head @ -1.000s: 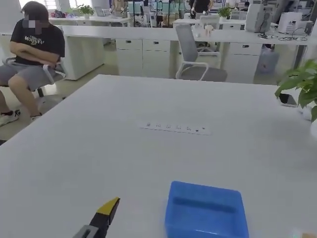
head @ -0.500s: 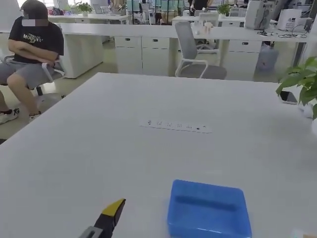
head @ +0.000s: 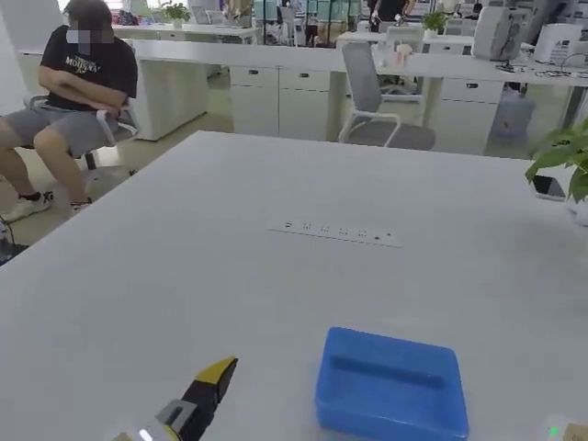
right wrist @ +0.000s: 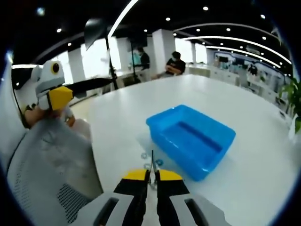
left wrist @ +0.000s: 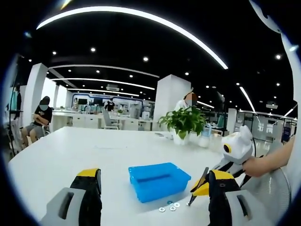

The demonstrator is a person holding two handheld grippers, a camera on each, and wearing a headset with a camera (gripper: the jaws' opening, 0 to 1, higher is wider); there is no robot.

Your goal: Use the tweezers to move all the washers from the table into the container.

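Only the headset has swung a little since a second ago. Across the table (head: 184, 276), the bin (head: 390, 386) and the left gripper (head: 219, 378) keep their spacing. The bin stands open-topped just beside the washers, probably so that each carry is short. Its floor looks empty in the right gripper view, so the task seems barely begun. The left gripper is spread wide with nothing in it and is held off to the bin's side, likely to stay clear of the working hand. The right gripper (right wrist: 152, 175) is pinched nearly closed on the tweezers (right wrist: 152, 160), a grip that would let a squeeze close their tips. Those tips point down toward the washers (left wrist: 169, 206), a small cluster lying on the table by the bin's near wall.
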